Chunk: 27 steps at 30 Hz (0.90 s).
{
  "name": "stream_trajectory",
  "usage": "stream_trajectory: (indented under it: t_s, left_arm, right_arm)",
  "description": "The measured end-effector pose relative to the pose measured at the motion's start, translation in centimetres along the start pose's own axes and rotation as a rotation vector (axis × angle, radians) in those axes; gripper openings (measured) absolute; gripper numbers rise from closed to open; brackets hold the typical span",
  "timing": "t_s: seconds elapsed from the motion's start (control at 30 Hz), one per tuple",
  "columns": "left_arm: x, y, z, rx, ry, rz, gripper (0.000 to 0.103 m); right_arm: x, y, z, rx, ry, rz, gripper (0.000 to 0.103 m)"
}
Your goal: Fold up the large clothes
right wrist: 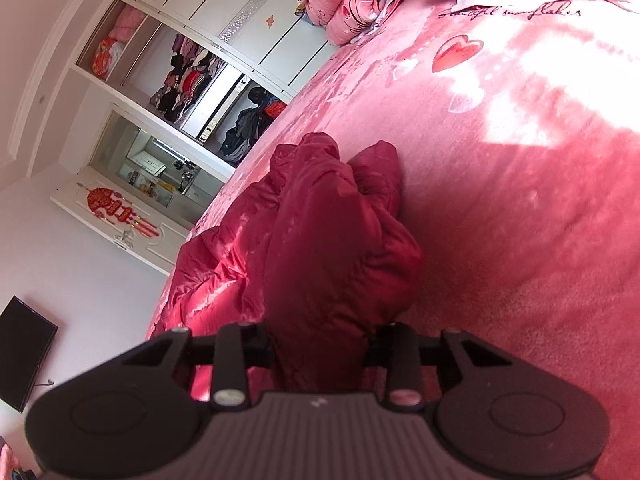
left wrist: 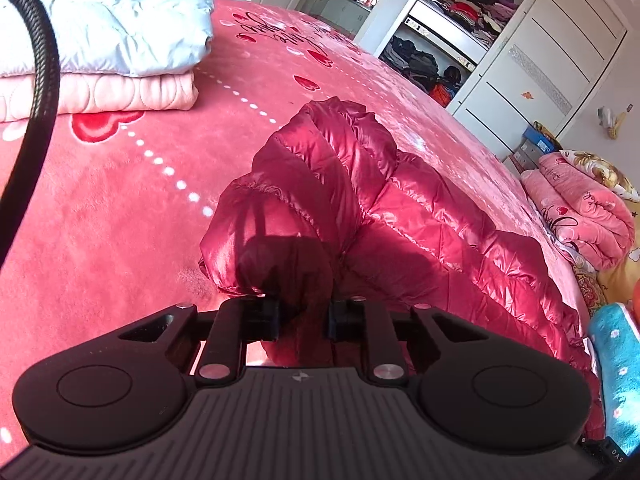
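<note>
A shiny red quilted down jacket (left wrist: pixel 384 200) lies bunched on the pink heart-print bedspread (left wrist: pixel 120 208). My left gripper (left wrist: pixel 304 316) is shut on a bunched fold of the jacket, the fabric squeezed between its black pads. In the right wrist view the jacket (right wrist: pixel 328 216) runs away from the camera toward the bed's far edge. My right gripper (right wrist: pixel 320 344) is shut on a thick bundle of the jacket's fabric, which fills the gap between the fingers. Both held parts rise from the bed toward the grippers.
Folded light-blue and pink quilts (left wrist: pixel 112 40) are stacked at the back left of the bed. A black cable (left wrist: pixel 40 80) hangs at the left. Pink bedding (left wrist: pixel 580 216) and a teal towel (left wrist: pixel 616 364) lie on the right. An open wardrobe (right wrist: pixel 188 80) stands beyond the bed.
</note>
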<state>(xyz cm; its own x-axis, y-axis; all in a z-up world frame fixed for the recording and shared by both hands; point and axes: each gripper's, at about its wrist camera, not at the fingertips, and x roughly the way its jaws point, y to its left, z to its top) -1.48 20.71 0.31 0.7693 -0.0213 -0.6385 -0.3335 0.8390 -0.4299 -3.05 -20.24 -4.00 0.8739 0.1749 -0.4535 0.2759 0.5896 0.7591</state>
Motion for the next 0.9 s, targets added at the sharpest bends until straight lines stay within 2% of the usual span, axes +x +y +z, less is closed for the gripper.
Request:
stream_trajectory:
  t_s: [0.23,0.53,0.67,0.73,0.9]
  left_arm:
    - [-4.4,0.7,-1.5,0.049,0.040,-0.008,0.023]
    - [-8.6,2.2,-4.8,0.122,0.114,-0.016,0.023]
    - [-9.7,3.0,-6.2,0.169,0.127,-0.020,0.023]
    - [-9.7,3.4,-6.5,0.183,0.138,-0.020,0.025]
    - [-10.4,4.3,-6.3,0.186,0.147,-0.030,0.031]
  right_arm:
    - [-4.5,0.8,-1.4,-0.028,0.006,-0.032,0.028]
    - [-12.0,-0.5,-4.2,0.094,-0.008,-0.034,0.028]
    - [-14.7,-0.5,-5.1,0.102,-0.016,-0.048,0.029]
    - [-15.3,-0.5,-5.3,0.110,-0.014,-0.068,0.035]
    - [-16.8,-1.5,-5.2,0.181,-0.063,-0.093,0.065]
